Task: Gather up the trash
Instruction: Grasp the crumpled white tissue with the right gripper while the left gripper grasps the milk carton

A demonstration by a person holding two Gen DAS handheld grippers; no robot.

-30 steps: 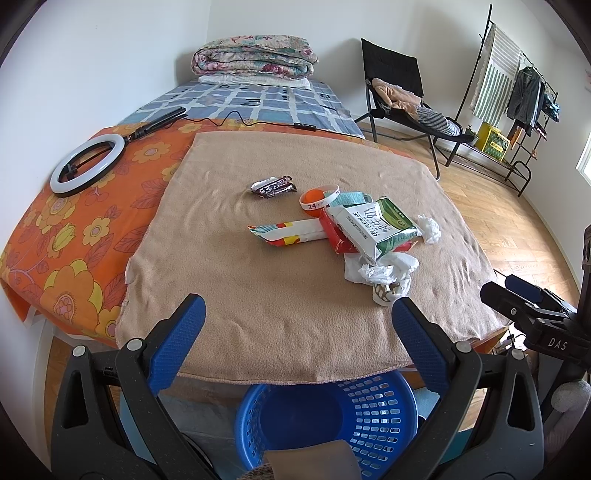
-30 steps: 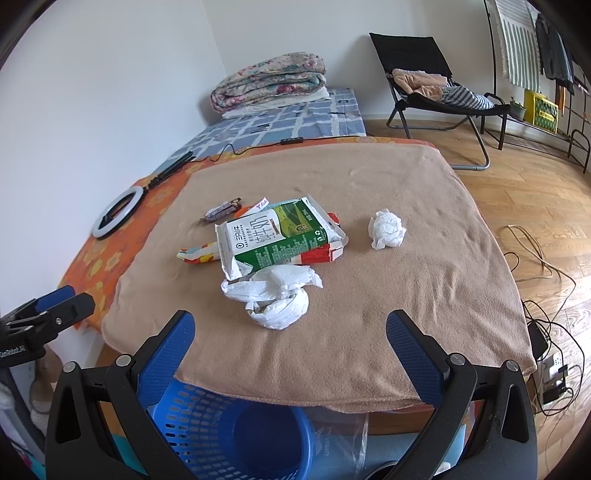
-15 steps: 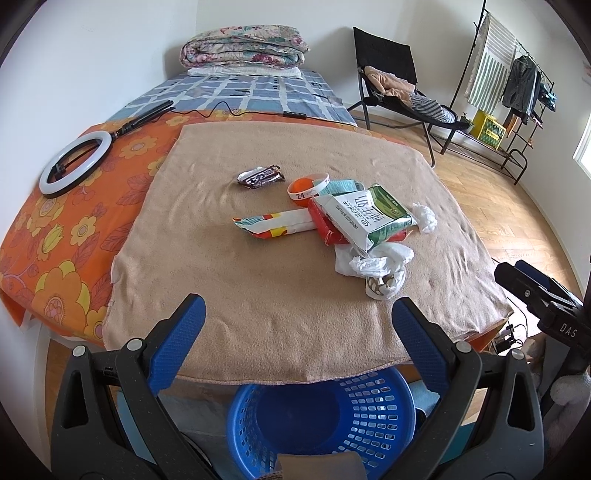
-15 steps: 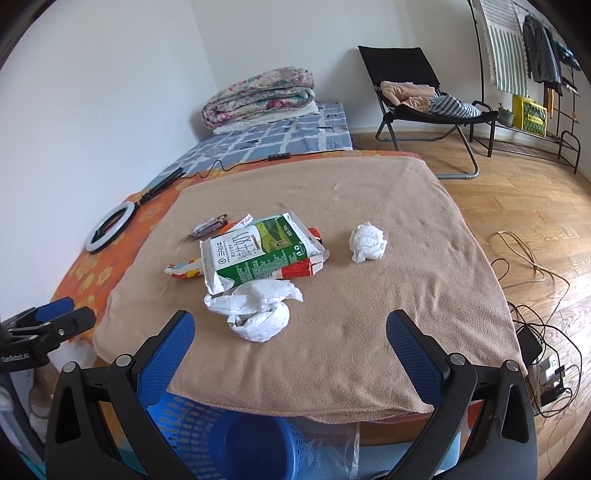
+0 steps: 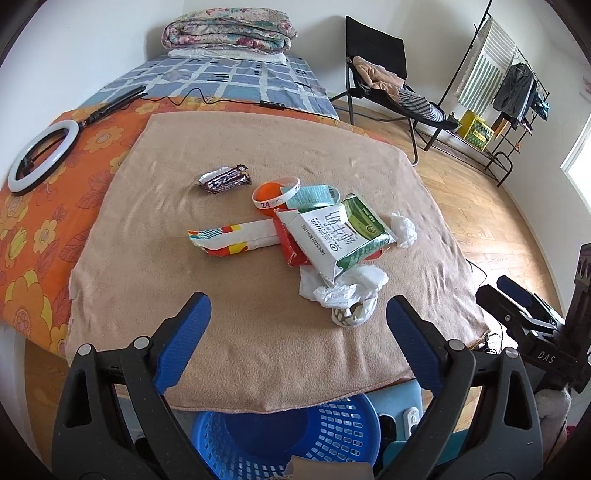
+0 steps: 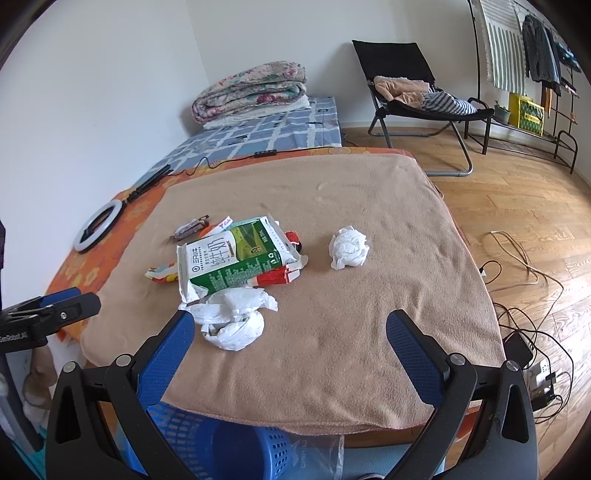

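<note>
Trash lies in a heap on the tan blanket [image 5: 258, 155]: a green-and-white milk carton [image 5: 334, 234] [image 6: 232, 258], crumpled white plastic [image 5: 341, 291] [image 6: 232, 317], a striped wrapper [image 5: 229, 240], a dark candy wrapper [image 5: 225, 179], an orange cup lid [image 5: 275, 192] and a tissue ball [image 5: 404, 229] [image 6: 349, 247]. A blue basket [image 5: 288, 439] [image 6: 192, 443] stands below the near blanket edge. My left gripper [image 5: 298, 317] is open and empty above that edge. My right gripper [image 6: 290, 334] is open and empty, its left finger near the crumpled plastic.
A ring light [image 5: 42, 157] lies on the orange floral cover at the left. Folded quilts [image 5: 229, 31] sit on the bed behind. A black chair [image 6: 413, 92] with clothes, a clothes rack [image 5: 509, 88] and floor cables [image 6: 524, 288] are at the right.
Both grippers have moved forward and lower toward the blanket; the trash looks closer. Both stay open and empty. Nothing on the blanket has moved.
</note>
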